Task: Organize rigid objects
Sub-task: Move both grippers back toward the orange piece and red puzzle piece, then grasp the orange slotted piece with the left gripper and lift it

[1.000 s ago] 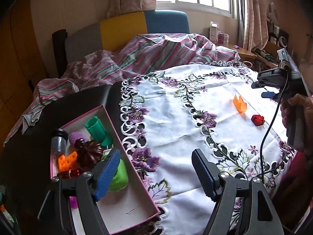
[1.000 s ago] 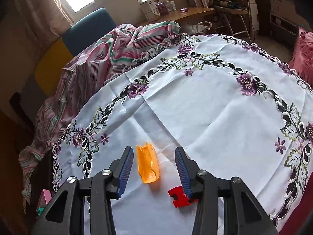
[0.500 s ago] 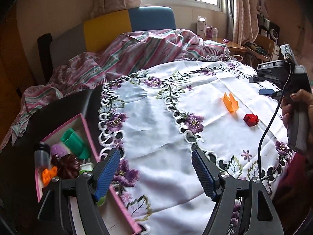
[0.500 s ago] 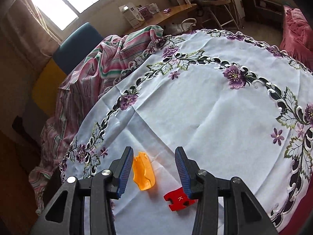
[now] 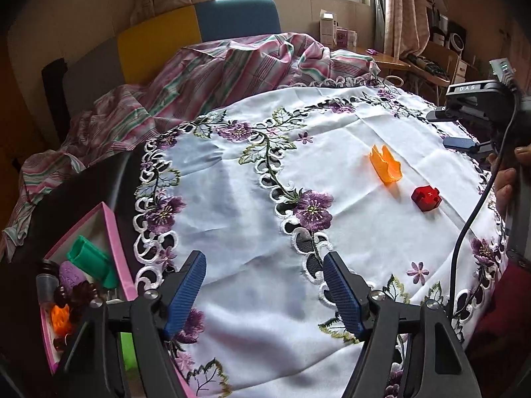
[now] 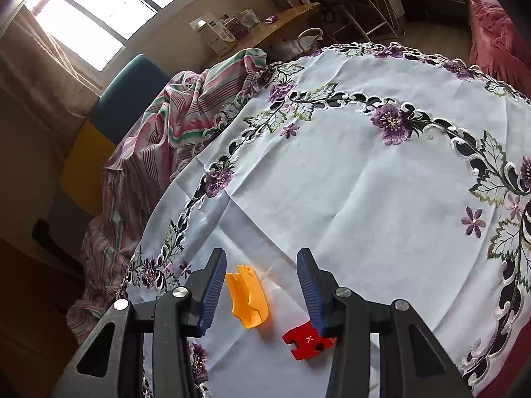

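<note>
An orange plastic piece [image 5: 386, 166] and a red puzzle-shaped block [image 5: 426, 197] lie on the white embroidered tablecloth [image 5: 252, 199]. My right gripper [image 6: 262, 282] is open above them; the orange piece [image 6: 247, 297] sits between its fingers and the red block [image 6: 307, 340] lies under its right finger. My left gripper [image 5: 265, 292] is open and empty over the cloth's near part. A pink box [image 5: 111, 229] at the far left holds a green cylinder [image 5: 91, 260], a dark flower-shaped piece [image 5: 81, 293], an orange piece [image 5: 59, 320] and other small toys.
The right gripper's body and the hand holding it [image 5: 491, 126] stand at the right edge of the left wrist view. A striped cloth [image 5: 215, 69] covers a chair behind the table. A wooden desk with boxes [image 6: 232, 33] stands by the window.
My left gripper has moved right, away from the pink box and out over the tablecloth. My right gripper has tilted and stays open over the orange piece and red block.
</note>
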Available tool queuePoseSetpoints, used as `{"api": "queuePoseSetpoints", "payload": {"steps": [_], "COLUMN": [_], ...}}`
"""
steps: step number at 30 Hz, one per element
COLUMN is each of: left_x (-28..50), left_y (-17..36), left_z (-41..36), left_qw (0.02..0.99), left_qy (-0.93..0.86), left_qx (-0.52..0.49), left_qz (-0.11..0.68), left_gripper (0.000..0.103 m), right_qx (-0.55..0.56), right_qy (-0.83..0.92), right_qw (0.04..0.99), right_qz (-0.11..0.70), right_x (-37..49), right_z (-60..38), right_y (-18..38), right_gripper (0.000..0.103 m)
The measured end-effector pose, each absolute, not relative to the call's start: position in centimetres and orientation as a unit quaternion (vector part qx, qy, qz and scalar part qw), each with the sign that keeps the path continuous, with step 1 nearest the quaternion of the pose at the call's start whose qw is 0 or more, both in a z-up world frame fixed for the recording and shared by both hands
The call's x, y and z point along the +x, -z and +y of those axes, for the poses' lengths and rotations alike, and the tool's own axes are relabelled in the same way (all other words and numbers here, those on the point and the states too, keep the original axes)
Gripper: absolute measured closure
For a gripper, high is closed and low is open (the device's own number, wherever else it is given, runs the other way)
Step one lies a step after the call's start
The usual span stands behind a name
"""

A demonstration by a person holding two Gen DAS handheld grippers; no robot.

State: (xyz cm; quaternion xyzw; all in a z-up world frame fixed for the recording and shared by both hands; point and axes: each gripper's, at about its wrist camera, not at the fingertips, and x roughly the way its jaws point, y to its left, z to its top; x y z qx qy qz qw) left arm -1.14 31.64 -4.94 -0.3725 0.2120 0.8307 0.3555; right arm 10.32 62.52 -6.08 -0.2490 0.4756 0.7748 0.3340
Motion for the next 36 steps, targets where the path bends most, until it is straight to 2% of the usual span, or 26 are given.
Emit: {"api": "queuePoseSetpoints", "payload": {"steps": [9,18,23,26,36], "left_x": [-2.0,-2.6,-2.2,-2.3,-1.8], "left_y": [6.7,7.9,7.6,7.7,7.2], "left_z": [34.3,36.9,39.5,41.4,48.4], "left_qw": [0.375,0.4,0.435,0.451,0.492], "left_qy": [-0.806,-0.781,-0.761,-0.747,-0.729], "left_qx": [-0.405,-0.445,-0.448,-0.459,-0.446], "left_qz": [0.213,0.181,0.175,0.168,0.165], "left_gripper": [0.043,0.044,0.044,0.049,0.05], "right_qx": [-0.191,-0.165,-0.157,-0.165,-0.165], "right_qy": [-0.759,-0.724,-0.72,-0.718,-0.719], "right_qw": [0.33,0.309,0.308,0.299,0.296], "right_qz": [0.527,0.595,0.601,0.606,0.608], "right_x": [12.8,14.0,14.4,14.0,14.0], "right_z": [63.5,64.5,64.5,64.5,64.5], "right_y": [6.3,8.2,8.3,8.6,8.6], "right_gripper": [0.058,0.058,0.058,0.058,0.058]}}
